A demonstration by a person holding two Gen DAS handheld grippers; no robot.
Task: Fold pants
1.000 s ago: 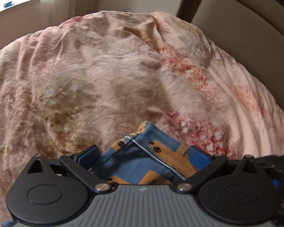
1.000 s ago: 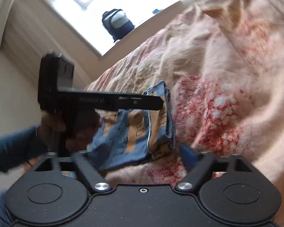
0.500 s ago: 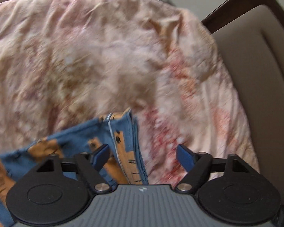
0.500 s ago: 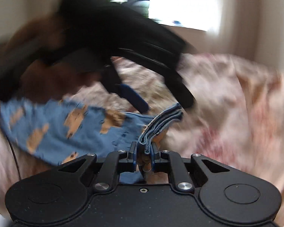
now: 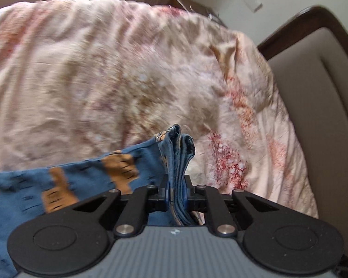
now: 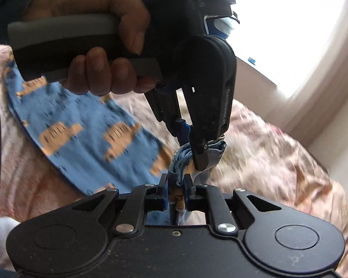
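Pants [image 5: 65, 185], blue with orange animal prints, hang bunched over a peach floral duvet [image 5: 104, 81]. The left gripper [image 5: 176, 192] has just closed and clamps a thick fold of their edge; the right gripper [image 6: 176, 188] pinches the same bundle just beside it. Embossed lettering on the left gripper's side is too blurred to read. A hand [image 6: 104, 53] grips the left handle.

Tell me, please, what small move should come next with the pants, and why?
Probably lift a little more, then spread apart: both the left tongs and right tongs pinch the bunched edge of the pants side by side, while the rest sags toward the bedspread.
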